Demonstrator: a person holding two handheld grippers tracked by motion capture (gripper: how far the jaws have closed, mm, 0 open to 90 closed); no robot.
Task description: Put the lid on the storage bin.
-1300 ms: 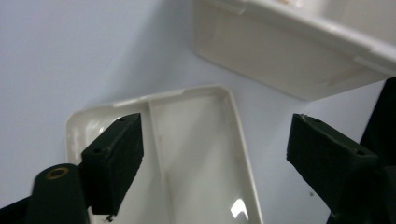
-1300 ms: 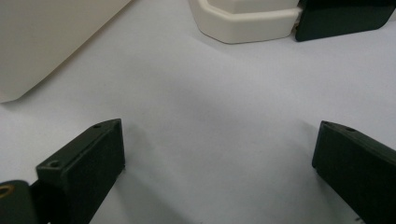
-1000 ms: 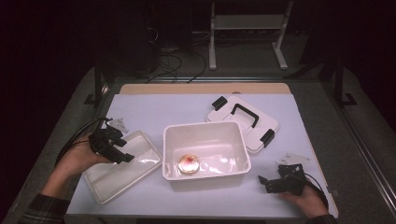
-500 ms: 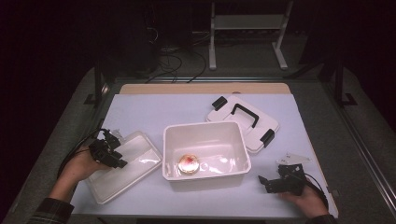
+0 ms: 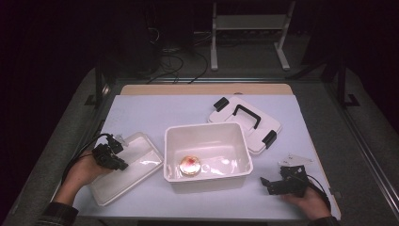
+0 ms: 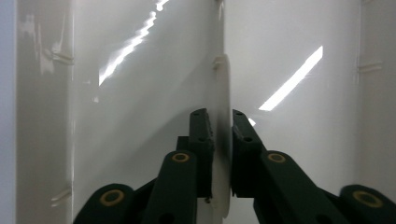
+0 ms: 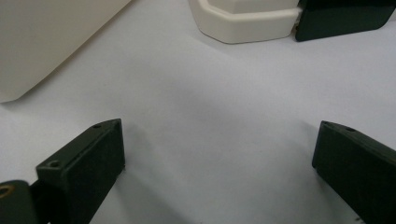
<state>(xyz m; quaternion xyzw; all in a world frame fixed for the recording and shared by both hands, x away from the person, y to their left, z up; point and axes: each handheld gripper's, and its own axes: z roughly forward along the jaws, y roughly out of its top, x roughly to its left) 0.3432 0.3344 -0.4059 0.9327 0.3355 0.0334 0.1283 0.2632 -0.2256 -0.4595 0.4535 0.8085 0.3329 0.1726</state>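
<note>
Left gripper [image 5: 112,157] jaws just closing, now clamped on thin edge of shallow white plastic tray [image 5: 136,162], lying on table left of deep white plastic tub [image 5: 207,150]. In left gripper view, tray rim [image 6: 223,140] pinched between pads. Right gripper [image 5: 277,184] spread wide, resting on white table [image 7: 210,107], grasping nothing.

The left claw [image 5: 114,155] has just been closing, jaws nearly together, while the right claw [image 5: 269,183] rests with jaws spread wide.
</note>
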